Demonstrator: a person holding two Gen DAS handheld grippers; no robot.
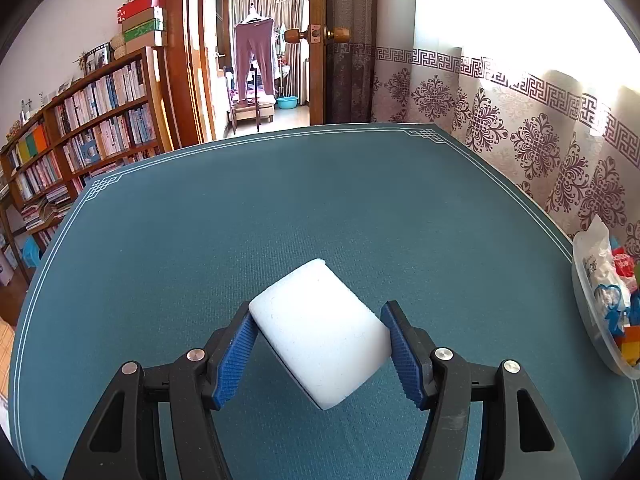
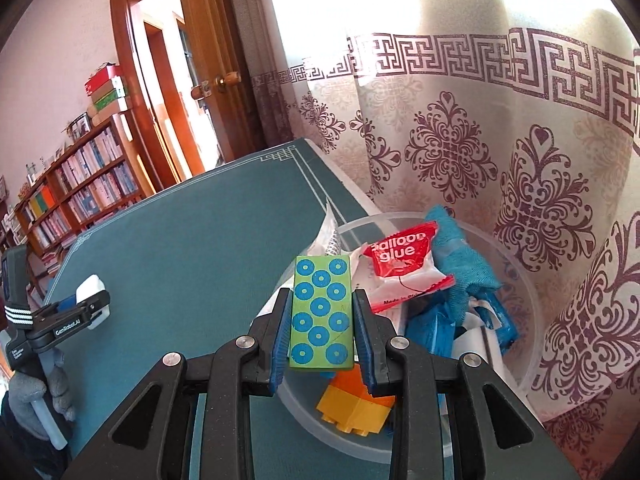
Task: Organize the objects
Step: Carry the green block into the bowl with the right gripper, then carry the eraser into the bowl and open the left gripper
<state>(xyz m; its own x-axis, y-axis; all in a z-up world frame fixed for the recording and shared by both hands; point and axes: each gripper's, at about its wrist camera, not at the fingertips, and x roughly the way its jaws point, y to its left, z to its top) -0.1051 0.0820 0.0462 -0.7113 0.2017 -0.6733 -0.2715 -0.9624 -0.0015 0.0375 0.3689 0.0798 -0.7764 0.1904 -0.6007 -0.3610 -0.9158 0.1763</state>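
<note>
Above the clear tub (image 2: 500,240), our right claw (image 2: 322,312) grips a green dotted block (image 2: 322,312); left claw (image 1: 320,340) clamps a white cylinder (image 1: 320,332).

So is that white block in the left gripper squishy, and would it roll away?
The white block probably feels light and slightly soft, like foam, given its matte surface. Its rounded side suggests it might roll if dropped. The left gripper grips it tilted.

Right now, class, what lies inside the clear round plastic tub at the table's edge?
Inside the clear plastic tub: a red "Balloon glue" packet, a blue cloth, an orange toy brick, and blue and white wrappers. The green dotted block in the right gripper hides what lies below it.
</note>
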